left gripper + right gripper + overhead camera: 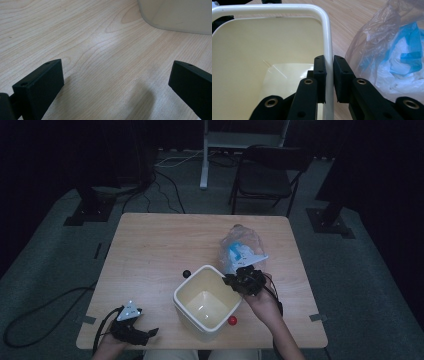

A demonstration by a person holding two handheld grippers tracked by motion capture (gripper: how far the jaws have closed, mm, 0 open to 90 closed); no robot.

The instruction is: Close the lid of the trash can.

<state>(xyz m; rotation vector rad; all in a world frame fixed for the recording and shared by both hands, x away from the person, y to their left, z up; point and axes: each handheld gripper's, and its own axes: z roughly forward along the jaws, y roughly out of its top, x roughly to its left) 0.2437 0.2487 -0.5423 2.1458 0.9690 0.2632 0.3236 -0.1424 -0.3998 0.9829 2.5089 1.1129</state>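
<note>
Item: cream plastic bin [262, 50], square with rounded corners, open-topped and empty, standing upright on the wooden table [150, 250]. Its right-hand wall sits directly between the jaws of the right gripper [329, 80], one inside, one outside, clamped on the rim. The left gripper [116, 82], jaws wide apart on nothing, rests farther off; a clear plastic bag [392, 50] lies just beyond the held wall.

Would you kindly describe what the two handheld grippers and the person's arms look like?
Both are black. The left gripper carries a grey three-cornered plate on top and has blocky, flat-faced jaws. The right gripper has black linkage arms with brass-coloured rivets and rectangular pads. A dark cable trails from it. The forearms are bare, with no sleeves in view.
</note>
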